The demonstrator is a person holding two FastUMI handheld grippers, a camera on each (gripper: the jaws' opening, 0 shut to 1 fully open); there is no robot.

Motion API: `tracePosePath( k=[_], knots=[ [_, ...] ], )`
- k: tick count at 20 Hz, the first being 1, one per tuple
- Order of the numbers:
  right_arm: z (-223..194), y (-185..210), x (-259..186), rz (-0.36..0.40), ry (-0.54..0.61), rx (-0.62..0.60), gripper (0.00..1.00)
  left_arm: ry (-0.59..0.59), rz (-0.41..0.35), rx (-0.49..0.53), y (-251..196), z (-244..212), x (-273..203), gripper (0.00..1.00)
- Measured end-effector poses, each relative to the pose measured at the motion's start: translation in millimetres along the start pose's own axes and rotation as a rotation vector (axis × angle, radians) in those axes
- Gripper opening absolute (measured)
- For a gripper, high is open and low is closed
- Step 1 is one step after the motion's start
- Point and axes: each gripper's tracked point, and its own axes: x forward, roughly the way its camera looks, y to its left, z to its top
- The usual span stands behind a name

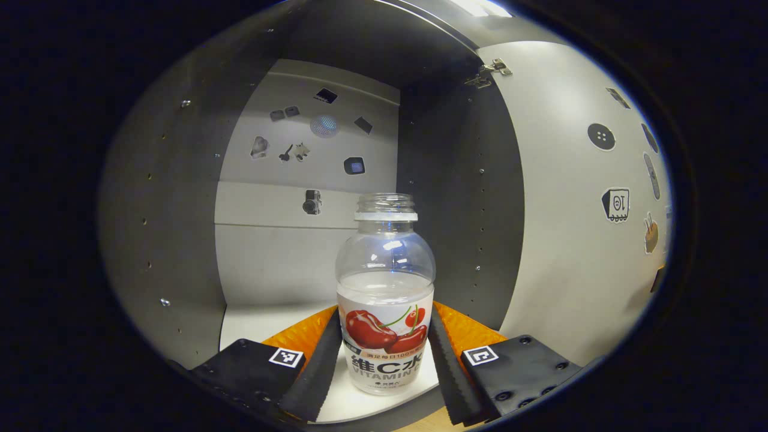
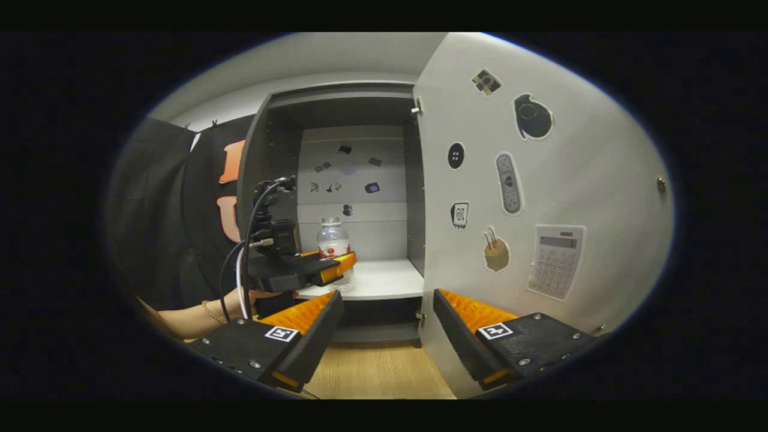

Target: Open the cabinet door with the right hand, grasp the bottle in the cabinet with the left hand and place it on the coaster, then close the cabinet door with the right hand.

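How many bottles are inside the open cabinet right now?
1. The bottle stands upright on the cabinet shelf, between the fingers of the left hand-held gripper. The right gripper view shows the same bottle; no other is visible.

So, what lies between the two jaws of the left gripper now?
The clear uncapped plastic bottle with a cherry label, upright on the white cabinet shelf, stands between the left gripper jaws, seen in the left gripper view.

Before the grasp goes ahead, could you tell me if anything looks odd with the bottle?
Only one thing: the bottle has no cap, its neck open, and holds clear liquid. It stands upright on the cabinet shelf, nothing spilled.
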Motion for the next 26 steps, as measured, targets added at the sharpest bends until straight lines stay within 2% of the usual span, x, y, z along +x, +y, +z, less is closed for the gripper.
tracePosePath(
  k=[5, 6, 7, 9, 10, 11, 12, 16, 17, 18, 21, 26],
  knots=[
    [-1.6, 6.0, -5.3, 0.027, -0.002, -0.025, 0.93, -0.044, 0.039, 0.013, 3.1, 11.4, -34.4, 0.81],
    [-2.7, 9.0, -8.1, 0.044, -0.002, -0.027, 0.98, -0.056, 0.052, 0.020, 3.7, 13.2, -44.9, 0.82],
    [-3.7, 11.8, -11.8, 0.061, -0.005, -0.031, 0.93, -0.069, 0.073, 0.030, 5.2, 14.9, -59.3, 0.80],
    [-6.3, 17.1, -16.1, 0.097, -0.010, -0.053, 0.93, -0.086, 0.114, 0.056, 8.9, 14.5, -90.8, 0.80],
    [-7.6, 20.3, -17.4, 0.116, -0.011, -0.064, 0.89, -0.082, 0.134, 0.070, 9.7, 13.7, -108.9, 0.80],
    [-10.0, 23.4, -20.5, 0.137, -0.010, -0.071, 0.89, -0.079, 0.155, 0.082, 10.0, 8.7, -121.4, 0.80],
    [-11.4, 28.0, -22.5, 0.159, -0.011, -0.075, 0.93, -0.068, 0.170, 0.088, 9.0, 5.3, -134.7, 0.80],
    [-15.1, 46.5, -35.2, 0.251, -0.017, -0.073, 0.94, -0.047, 0.255, 0.098, 11.7, 1.7, -191.3, 0.82],
    [-14.5, 50.0, -39.7, 0.269, -0.024, -0.074, 0.98, -0.051, 0.269, 0.098, 11.9, 2.5, -200.8, 0.80],
    [-13.0, 53.3, -41.6, 0.278, -0.030, -0.075, 0.93, -0.052, 0.280, 0.099, 12.7, 2.7, -210.2, 0.80],
    [-15.6, 62.2, -49.5, 0.273, -0.033, -0.072, 0.94, -0.049, 0.294, 0.084, 21.1, -3.0, -234.2, 0.82],
    [-20.3, 86.1, -57.4, 0.223, -0.059, -0.065, 0.94, -0.025, 0.296, 0.028, 47.1, -29.7, -271.0, 0.81]
  ],
)
